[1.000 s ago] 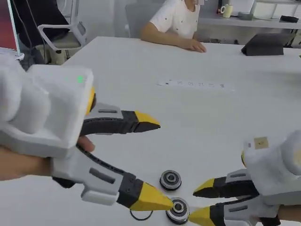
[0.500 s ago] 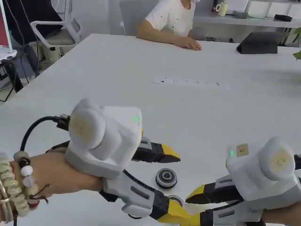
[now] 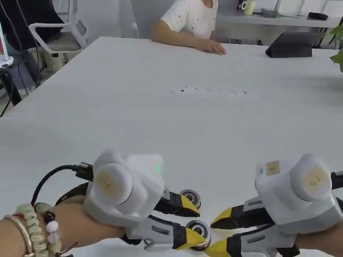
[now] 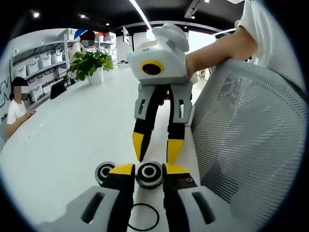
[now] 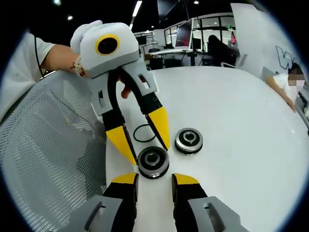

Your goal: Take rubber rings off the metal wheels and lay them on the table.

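Two metal wheels lie near the front edge of the white table. The nearer wheel sits between the yellow tips of my left gripper, which is shut on it. The second wheel lies free just beyond. A loose black rubber ring rests flat on the table under the left gripper. My right gripper faces the held wheel from the other side, open, its tips just short of it.
A person sits at the far end of the table with a hand on it. A dark case stands at the back right. A strip of small marks crosses the table's middle. A mesh chair back is close by.
My left gripper has come down from above the table and its jaws have closed around the nearer wheel. The right gripper has stayed near that wheel. The head camera has tilted down.
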`<state>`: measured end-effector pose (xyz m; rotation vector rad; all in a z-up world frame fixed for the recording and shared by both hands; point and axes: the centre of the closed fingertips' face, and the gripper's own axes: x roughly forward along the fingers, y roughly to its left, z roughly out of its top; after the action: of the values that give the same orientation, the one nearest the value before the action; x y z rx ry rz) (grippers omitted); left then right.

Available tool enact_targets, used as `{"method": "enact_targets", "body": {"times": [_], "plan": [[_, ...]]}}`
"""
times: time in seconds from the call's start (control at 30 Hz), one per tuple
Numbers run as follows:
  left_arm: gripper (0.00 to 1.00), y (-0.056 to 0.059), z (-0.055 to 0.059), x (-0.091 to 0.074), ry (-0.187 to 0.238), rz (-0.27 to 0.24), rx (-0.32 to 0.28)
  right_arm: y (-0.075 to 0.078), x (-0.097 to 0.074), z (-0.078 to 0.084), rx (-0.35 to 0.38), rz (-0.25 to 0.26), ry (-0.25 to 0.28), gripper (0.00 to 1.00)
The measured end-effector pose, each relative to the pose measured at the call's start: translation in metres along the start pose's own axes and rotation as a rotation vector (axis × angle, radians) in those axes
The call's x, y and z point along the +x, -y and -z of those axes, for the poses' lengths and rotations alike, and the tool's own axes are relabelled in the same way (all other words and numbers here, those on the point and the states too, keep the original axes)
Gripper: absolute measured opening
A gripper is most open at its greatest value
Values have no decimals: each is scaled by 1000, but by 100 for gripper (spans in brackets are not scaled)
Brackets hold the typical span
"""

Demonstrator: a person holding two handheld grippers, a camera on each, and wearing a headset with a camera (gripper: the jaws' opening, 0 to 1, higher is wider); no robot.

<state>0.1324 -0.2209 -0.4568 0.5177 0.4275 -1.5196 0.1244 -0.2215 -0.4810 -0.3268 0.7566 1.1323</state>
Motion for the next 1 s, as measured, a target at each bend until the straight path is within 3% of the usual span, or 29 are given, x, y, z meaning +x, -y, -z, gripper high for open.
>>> {"method": "enact_targets", "body": {"times": [0.1,0.13,0.23,0.53,0.73,0.77,1.0], "plan": [[16,0,6,0,-20,-4,4,-2,1,1,-2,-5,-5,25],[15,0,3,-1,1,-3,-21,-2,1,0,-5,-6,-3,25],[14,-2,4,-1,-4,-10,-31,-2,2,0,-6,-9,-3,25],[8,3,5,0,6,0,-14,-2,4,-2,-14,-5,1,23],[8,1,3,0,32,-9,-24,-1,4,-3,-17,3,7,18],[8,1,3,0,34,-9,-25,-1,3,0,-32,3,-15,16],[8,0,3,1,34,-13,-26,0,0,2,-82,10,-24,7]]}}
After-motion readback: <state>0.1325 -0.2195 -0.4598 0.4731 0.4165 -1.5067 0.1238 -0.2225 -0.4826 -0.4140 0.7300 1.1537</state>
